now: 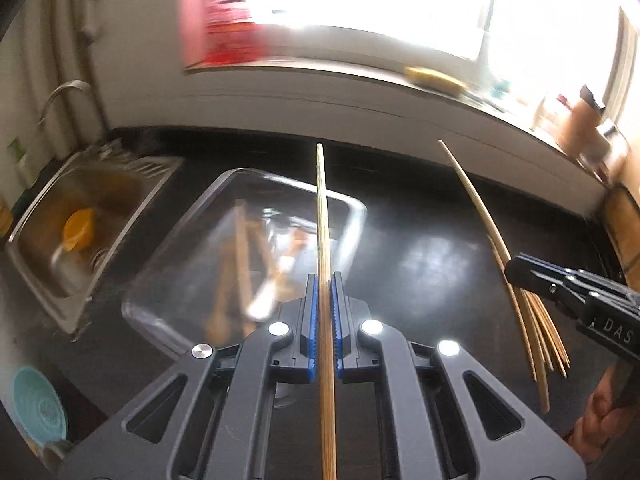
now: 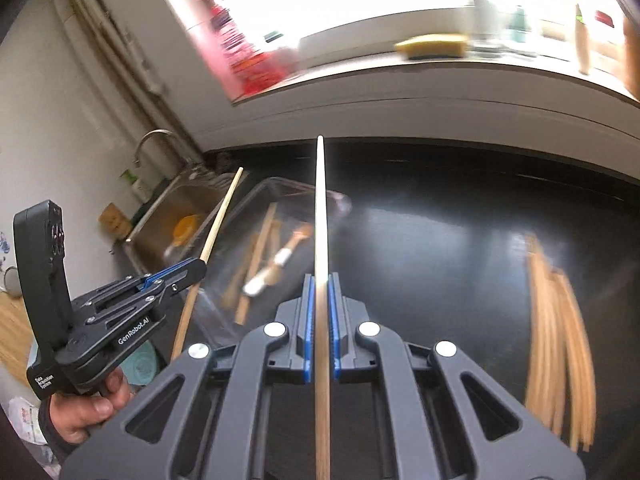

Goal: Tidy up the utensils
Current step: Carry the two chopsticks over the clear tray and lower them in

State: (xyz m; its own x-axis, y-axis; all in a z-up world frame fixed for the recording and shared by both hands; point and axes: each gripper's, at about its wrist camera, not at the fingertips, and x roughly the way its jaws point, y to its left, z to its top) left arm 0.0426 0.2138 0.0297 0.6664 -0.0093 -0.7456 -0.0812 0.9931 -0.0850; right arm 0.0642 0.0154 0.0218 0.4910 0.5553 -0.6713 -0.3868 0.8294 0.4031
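Note:
My left gripper [image 1: 325, 280] is shut on a bamboo chopstick [image 1: 322, 208] that points forward over the clear plastic container [image 1: 352, 204]. My right gripper [image 2: 320, 280] is shut on another chopstick [image 2: 320, 200], held above the dark counter. Each gripper shows in the other's view: the right one [image 1: 516, 268] with its chopstick [image 1: 472, 196], the left one [image 2: 196, 270] with its chopstick [image 2: 218, 224]. The container [image 2: 340, 200] holds several wooden utensils [image 2: 260, 256]. A loose pile of chopsticks [image 2: 556, 332] lies on the counter to the right; it also shows in the left wrist view [image 1: 540, 332].
A steel sink [image 1: 36, 276] with a faucet [image 1: 64, 92] and an orange object [image 1: 78, 228] is at the left. A teal round object [image 1: 38, 404] sits near the front left. The window sill [image 2: 440, 64] carries a yellow sponge [image 2: 432, 46] and bottles.

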